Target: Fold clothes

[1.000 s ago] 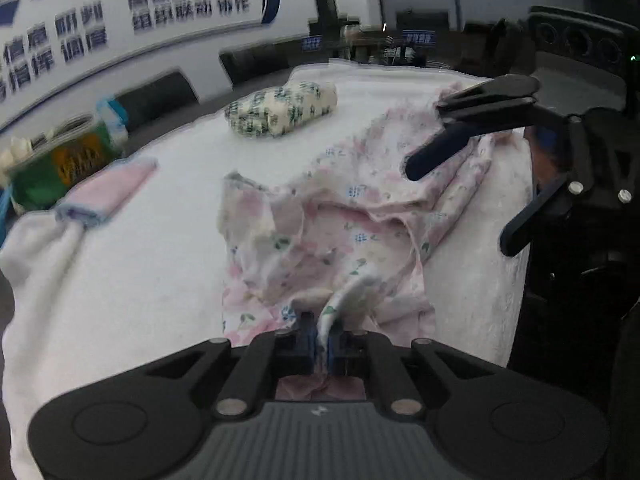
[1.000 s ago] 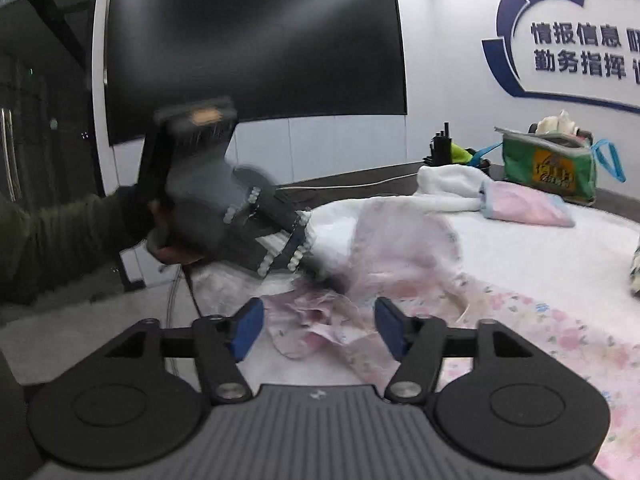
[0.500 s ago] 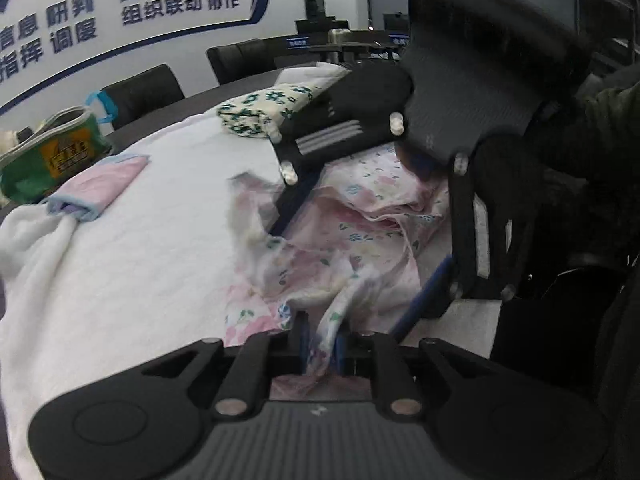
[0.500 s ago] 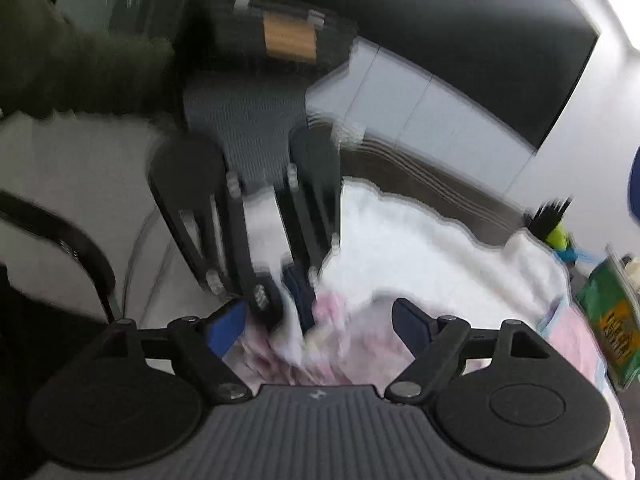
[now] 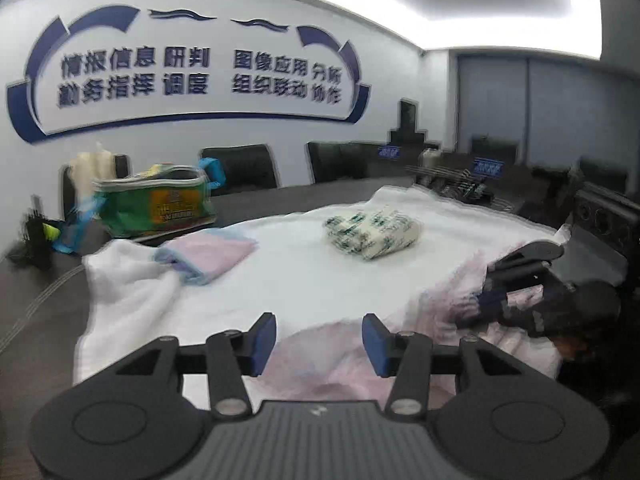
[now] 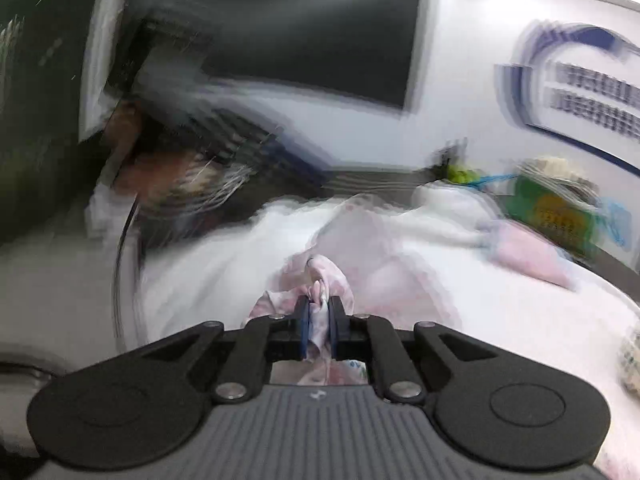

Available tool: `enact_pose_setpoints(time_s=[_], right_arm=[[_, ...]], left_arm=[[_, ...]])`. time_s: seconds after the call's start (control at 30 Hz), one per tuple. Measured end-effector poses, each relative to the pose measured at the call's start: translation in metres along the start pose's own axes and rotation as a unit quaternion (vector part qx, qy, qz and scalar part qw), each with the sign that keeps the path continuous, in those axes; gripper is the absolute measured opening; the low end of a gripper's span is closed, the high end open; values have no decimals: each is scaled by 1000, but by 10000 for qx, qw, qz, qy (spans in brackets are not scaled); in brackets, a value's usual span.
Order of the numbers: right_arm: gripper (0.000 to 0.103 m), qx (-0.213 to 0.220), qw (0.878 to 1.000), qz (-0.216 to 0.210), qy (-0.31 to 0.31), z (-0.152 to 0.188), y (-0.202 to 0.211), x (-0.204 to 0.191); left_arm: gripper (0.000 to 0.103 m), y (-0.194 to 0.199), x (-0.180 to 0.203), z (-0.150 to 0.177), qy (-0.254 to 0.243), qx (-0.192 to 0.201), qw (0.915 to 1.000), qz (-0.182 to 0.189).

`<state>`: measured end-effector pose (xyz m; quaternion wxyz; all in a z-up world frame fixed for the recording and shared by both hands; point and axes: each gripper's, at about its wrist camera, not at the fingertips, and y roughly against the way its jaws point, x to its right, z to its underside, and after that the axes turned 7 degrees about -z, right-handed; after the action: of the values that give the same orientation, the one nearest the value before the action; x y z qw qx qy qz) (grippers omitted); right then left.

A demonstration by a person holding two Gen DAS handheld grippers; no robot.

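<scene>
Green bag [image 5: 154, 208] sits at the far left of the dark table [image 5: 48, 280], top open, pale stuff poking out behind it; contents too blurred to name. Yellow label on its front has writing, unreadable. Small dark holder [image 5: 38, 236] beside it holds pens and something yellow-green.

Wall sign [image 5: 192, 76] in blue Chinese characters, two lines in two groups; left-wrist view blurs them somewhat. Small blue plaques [image 5: 486, 168] on the far table, text unreadable.

Left gripper [image 5: 319, 340]: jaws wide apart, nothing between them, hovering over the near edge of the white towel [image 5: 304, 276]. Right gripper [image 6: 319, 320]: jaws pressed together, clamping a bunched fold of the pink floral garment [image 6: 320, 284].

Garment lies on the near right part of the towel, mostly crumpled. In the left view the right gripper sits at the towel's right edge, on the garment. Folded pink cloth [image 5: 212, 252] and folded green-print cloth [image 5: 372, 232] lie farther back on the towel, well apart. Right-wrist view heavily motion-blurred.
</scene>
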<state>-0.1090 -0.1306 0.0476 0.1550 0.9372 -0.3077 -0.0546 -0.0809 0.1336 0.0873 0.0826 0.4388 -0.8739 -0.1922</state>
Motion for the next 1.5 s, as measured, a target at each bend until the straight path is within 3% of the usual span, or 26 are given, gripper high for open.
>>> enact_pose_setpoints(time_s=[0.07, 0.1, 0.17, 0.23, 0.3, 0.33, 0.4, 0.53, 0.57, 0.6, 0.63, 0.7, 0.77, 0.83, 0.9, 0.97, 1.0, 1.1, 1.2, 1.33, 1.4, 1.5], right_arm=[[9, 664, 9890, 675, -1138, 13, 45, 31], [9, 991, 9750, 1009, -1711, 20, 68, 47], [9, 1391, 9376, 1646, -2729, 48, 107, 72], [9, 1528, 8949, 2303, -3503, 81, 138, 88], [15, 1284, 8771, 2494, -3899, 102, 153, 96], [25, 1164, 8707, 2560, -4035, 108, 158, 97], [41, 1221, 8715, 2551, -4007, 117, 171, 90], [44, 1388, 8899, 2709, -3397, 102, 190, 72], [44, 1337, 8967, 2613, -3312, 98, 185, 74], [44, 1273, 9037, 2496, -3237, 94, 180, 76], [44, 1175, 9118, 2345, -3160, 92, 174, 76], [44, 947, 9199, 2211, -3096, 90, 164, 76], [44, 805, 9255, 2056, -3078, 90, 155, 80], [44, 754, 9284, 1904, -3100, 93, 149, 81], [44, 712, 9304, 1785, -3121, 95, 148, 79], [44, 700, 9310, 1787, -3106, 99, 157, 73], [44, 698, 9320, 1796, -3070, 100, 161, 72], [44, 742, 9312, 2003, -2953, 102, 177, 67], [44, 711, 9219, 2315, -3024, 108, 196, 67], [44, 611, 9129, 2267, -3339, 116, 224, 63], [44, 544, 9108, 2029, -3553, 121, 234, 62], [45, 454, 8795, 1990, -4299, 134, 236, 72]], left_arm=[[53, -13, 5, -9, 94, -31, 9994, 321], [54, -20, 7, -14, 138, -46, 9987, 482], [54, -36, 32, -18, -470, -97, 9968, 641], [59, -51, 52, -20, -969, -131, 9918, 821], [65, -63, 66, -19, -1168, -152, 9882, 976], [67, -70, 71, -20, -1173, -166, 9876, 1030], [71, -84, 83, -16, -1228, -286, 9857, 1120], [70, -127, 112, -12, -1587, -650, 9818, 815], [56, -140, 119, -12, -1635, -796, 9809, 693], [18, -149, 119, -14, -1638, -910, 9801, 662], [4, -155, 118, -18, -1595, -1026, 9791, 731], [4, -164, 107, -33, -1370, -878, 9827, 881], [4, -167, 96, -55, -1103, -526, 9854, 1189], [4, -182, 89, -75, -569, -464, 9714, 2259], [8, -197, 81, -95, -27, -397, 9433, 3295], [13, -235, 89, -96, 404, -953, 9254, 3646], [22, -260, 96, -91, 559, -1411, 9194, 3629], [30, -306, 118, -71, 467, -2043, 9235, 3213], [43, -313, 133, -59, 12, -2166, 9247, 3131], [56, -286, 123, -74, -423, -1834, 9288, 3194], [84, -284, 119, -84, -544, -1683, 9315, 3179], [88, -299, 130, -92, -710, -1771, 9291, 3167]])
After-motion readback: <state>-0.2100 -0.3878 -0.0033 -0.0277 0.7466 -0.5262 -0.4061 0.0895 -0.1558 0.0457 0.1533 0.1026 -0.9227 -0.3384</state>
